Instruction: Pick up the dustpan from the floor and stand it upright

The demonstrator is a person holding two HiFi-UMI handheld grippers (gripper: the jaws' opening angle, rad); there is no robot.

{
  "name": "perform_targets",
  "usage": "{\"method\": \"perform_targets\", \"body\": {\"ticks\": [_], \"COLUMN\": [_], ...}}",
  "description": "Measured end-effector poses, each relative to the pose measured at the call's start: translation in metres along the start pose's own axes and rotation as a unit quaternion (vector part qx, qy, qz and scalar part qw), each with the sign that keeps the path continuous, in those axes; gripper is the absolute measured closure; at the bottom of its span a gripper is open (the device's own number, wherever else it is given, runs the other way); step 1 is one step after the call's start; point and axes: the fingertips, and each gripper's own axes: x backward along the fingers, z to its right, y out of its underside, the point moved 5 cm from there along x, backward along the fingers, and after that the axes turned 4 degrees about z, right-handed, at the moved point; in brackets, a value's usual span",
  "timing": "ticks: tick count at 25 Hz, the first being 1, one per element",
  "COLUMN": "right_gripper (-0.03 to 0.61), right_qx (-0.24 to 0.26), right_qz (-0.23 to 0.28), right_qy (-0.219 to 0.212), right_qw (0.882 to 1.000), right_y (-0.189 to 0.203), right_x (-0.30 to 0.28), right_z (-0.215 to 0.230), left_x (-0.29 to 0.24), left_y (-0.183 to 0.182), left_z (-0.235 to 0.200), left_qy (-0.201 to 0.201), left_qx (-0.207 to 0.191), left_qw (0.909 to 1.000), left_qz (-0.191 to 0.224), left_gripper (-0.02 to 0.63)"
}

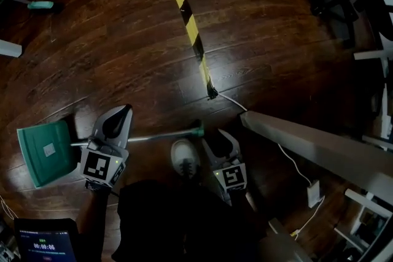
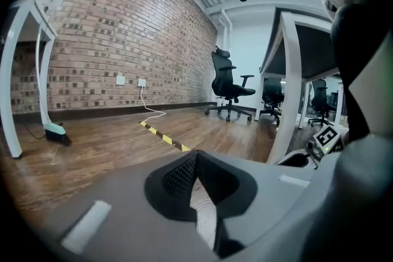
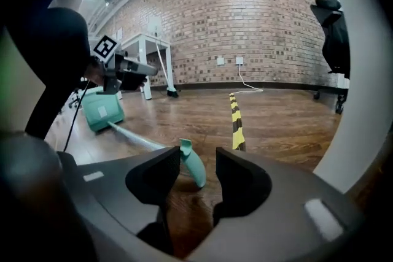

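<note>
The green dustpan (image 1: 43, 151) lies flat on the wooden floor at the left of the head view. Its long metal handle (image 1: 156, 137) runs right to a green grip (image 1: 196, 131). My left gripper (image 1: 123, 112) hovers over the handle close to the pan; its tips meet with nothing between them (image 2: 196, 159). My right gripper (image 1: 218, 135) is at the grip end. In the right gripper view its jaws (image 3: 198, 159) stand open, the green grip (image 3: 191, 164) showing just ahead between them, untouched. The pan (image 3: 101, 108) lies farther back.
Yellow-black tape (image 1: 184, 9) crosses the floor ahead. A white desk beam (image 1: 319, 144) slants in from the right, with a cable and adapter (image 1: 313, 193) below it. My shoe (image 1: 184, 156) stands between the grippers. A tablet (image 1: 46, 242) is at bottom left, and an office chair (image 2: 230, 86) is far off.
</note>
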Motion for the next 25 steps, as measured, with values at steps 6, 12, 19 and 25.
{"method": "perform_targets", "body": {"ticks": [6, 12, 19, 25], "right_gripper": [0.376, 0.379, 0.402, 0.425], "right_qx": [0.013, 0.015, 0.019, 0.025], "right_qz": [-0.022, -0.027, -0.028, -0.029], "right_qy": [-0.010, 0.001, 0.004, -0.003], "right_qw": [1.000, 1.000, 0.999, 0.999], "right_y": [0.019, 0.032, 0.038, 0.048], "right_x": [-0.003, -0.030, -0.061, -0.082], "right_z": [-0.005, -0.002, -0.001, 0.008], "left_x": [-0.008, -0.005, 0.010, 0.019], "left_y": [0.004, 0.003, 0.012, 0.018], "left_z": [-0.013, -0.007, -0.015, -0.019], "left_qy": [-0.013, 0.003, -0.008, -0.005], "left_qx": [0.000, 0.000, -0.002, -0.006], "left_qw": [0.9999, 0.9998, 0.9997, 0.9998], "left_qz": [0.006, -0.018, -0.022, -0.016], "left_gripper": [0.614, 0.614, 0.614, 0.614]}}
